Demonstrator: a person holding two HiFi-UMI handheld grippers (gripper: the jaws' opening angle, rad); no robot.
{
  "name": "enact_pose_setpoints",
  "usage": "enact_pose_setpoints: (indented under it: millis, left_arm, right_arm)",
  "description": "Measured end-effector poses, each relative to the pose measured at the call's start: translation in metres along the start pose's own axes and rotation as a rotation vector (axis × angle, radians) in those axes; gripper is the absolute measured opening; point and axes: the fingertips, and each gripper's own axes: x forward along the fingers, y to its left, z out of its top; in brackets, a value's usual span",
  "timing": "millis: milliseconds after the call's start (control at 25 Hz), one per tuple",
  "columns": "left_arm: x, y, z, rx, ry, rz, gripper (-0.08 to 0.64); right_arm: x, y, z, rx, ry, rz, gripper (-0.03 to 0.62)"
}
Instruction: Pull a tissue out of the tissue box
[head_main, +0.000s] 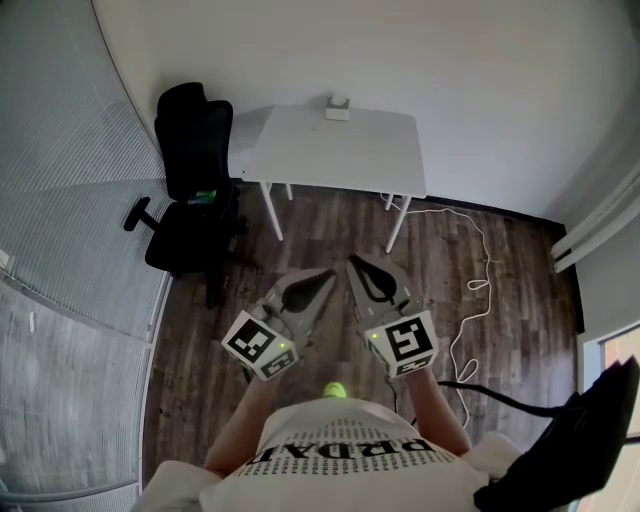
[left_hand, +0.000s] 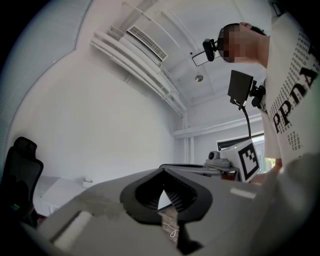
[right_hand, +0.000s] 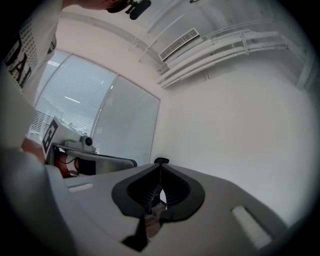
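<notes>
Both the left gripper (head_main: 326, 275) and right gripper (head_main: 354, 265) were pinched shut on nothing, well apart from the tissue box (head_main: 338, 107) at the white table's (head_main: 300, 150) far edge. Arriving closed like that, they'd probably just shove the box.

A white surface (head_main: 330, 150) on slim white legs stands against the pale wall (head_main: 470, 60). Just left of it sits a black office chair (head_main: 190, 190), with ribbed glass panels (head_main: 60, 200) further left. Dark wooden floor (head_main: 320, 245) spreads in front of it. A white cable (head_main: 472, 285) loops over the boards to its right. A slatted air vent (left_hand: 147, 43) sits in the ceiling above.
</notes>
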Motion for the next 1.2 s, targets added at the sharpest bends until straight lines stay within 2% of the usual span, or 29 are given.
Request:
enact_pose_setpoints:
  millis: [360, 560, 1200]
  left_arm:
    - [0.004, 0.018, -0.007, -0.020, 0.015, 0.013, -0.009]
    - [0.008, 0.034, -0.014, -0.038, 0.014, 0.012, -0.009]
    - [0.040, 0.142, 0.000, -0.046, -0.010, -0.012, -0.009]
  right_arm:
    - [0.016, 0.003, -0.012, 0.020, 0.027, 0.043, 0.015]
    - [0.029, -0.002, -0.028, 0.035, 0.054, 0.038, 0.015]
    - [0.131, -0.043, -0.026, 0.023, 0.056, 0.016, 0.015]
